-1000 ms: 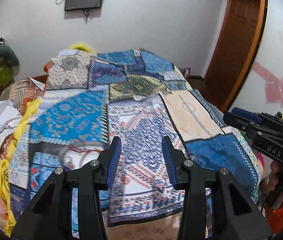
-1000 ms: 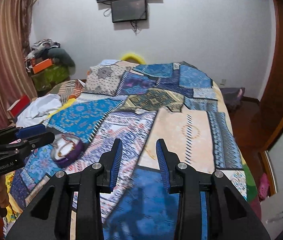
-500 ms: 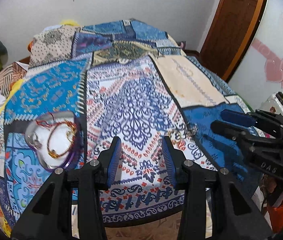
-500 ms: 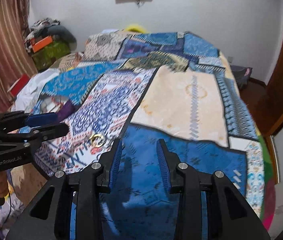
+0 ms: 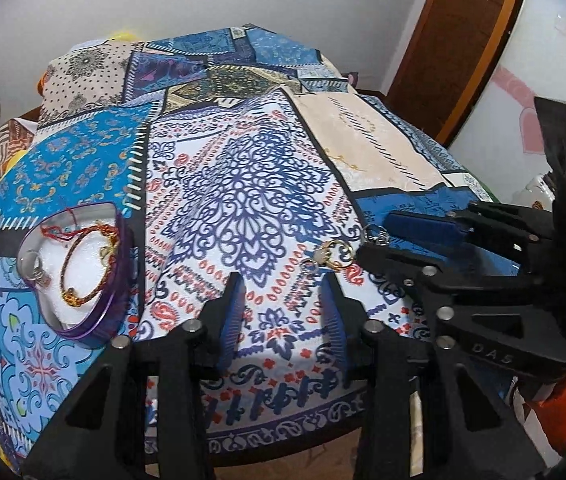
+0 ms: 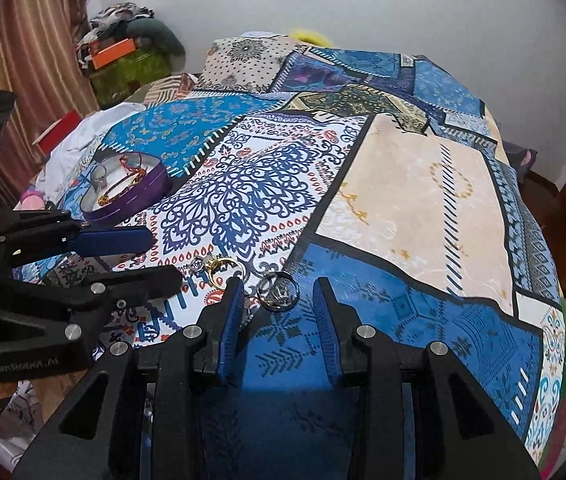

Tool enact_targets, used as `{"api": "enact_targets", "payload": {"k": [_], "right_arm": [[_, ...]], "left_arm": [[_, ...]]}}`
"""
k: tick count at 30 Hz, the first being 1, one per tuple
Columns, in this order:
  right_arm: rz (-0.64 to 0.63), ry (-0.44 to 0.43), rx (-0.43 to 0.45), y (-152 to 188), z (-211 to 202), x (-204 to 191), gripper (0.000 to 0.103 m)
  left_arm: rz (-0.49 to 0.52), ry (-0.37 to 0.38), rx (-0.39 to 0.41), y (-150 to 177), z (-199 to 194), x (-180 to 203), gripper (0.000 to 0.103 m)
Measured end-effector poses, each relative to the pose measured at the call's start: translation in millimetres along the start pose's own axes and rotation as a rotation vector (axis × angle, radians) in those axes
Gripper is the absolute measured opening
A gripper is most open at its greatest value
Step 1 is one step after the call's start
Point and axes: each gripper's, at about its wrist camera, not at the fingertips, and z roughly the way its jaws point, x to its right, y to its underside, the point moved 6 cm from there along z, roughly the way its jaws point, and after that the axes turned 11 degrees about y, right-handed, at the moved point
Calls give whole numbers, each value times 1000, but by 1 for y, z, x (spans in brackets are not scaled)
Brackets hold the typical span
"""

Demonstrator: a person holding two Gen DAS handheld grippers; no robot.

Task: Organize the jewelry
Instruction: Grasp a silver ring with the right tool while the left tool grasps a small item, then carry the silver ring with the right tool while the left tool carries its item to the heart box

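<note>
Both claws hang over the patchwork bedspread (image 5: 251, 184) with nothing between their blue-padded fingers. Left gripper (image 5: 283, 312): jaws have just been closing a little, yet a gap remains and the pads press on nothing but air. Right gripper (image 6: 277, 320): jaws parted, released, empty.

From the right wrist view I see a silver-coloured metal ring (image 6: 277, 290) lying on the blue patch just beyond the right fingertips, between them and slightly left of centre. A gold-coloured ring (image 6: 223, 266) with a small pale charm lies just left of it on the white paisley patch, near the left gripper's lower finger (image 6: 139, 280).

Far left on the bedspread sits a round purple-rimmed tin (image 5: 117, 280) with white lining, holding a red-and-gold cord bracelet (image 5: 83, 268) and a small silver piece, well apart from both rings.
</note>
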Motion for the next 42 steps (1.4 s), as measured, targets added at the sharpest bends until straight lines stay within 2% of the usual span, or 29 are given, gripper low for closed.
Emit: {"api": "enact_targets", "payload": {"k": [4,12,19,32,42], "right_arm": [[0,0,8,-1,1,0,20],[67,-10,37,-3,-9,13,20],[122,8,75,-9,-23,31,20],[133,11,91,-12,-30,30,20],[122,6,148,-30,-50,15,20]], "left_arm": [[4,24,0,-1,3,4,23],[9,55,-4,-4,9,10,19],[10,51,-2,-9,17,11,8],[-2,31,26,-9,2,9,7],[1,-16,131,-21,-47,-1,8]]}}
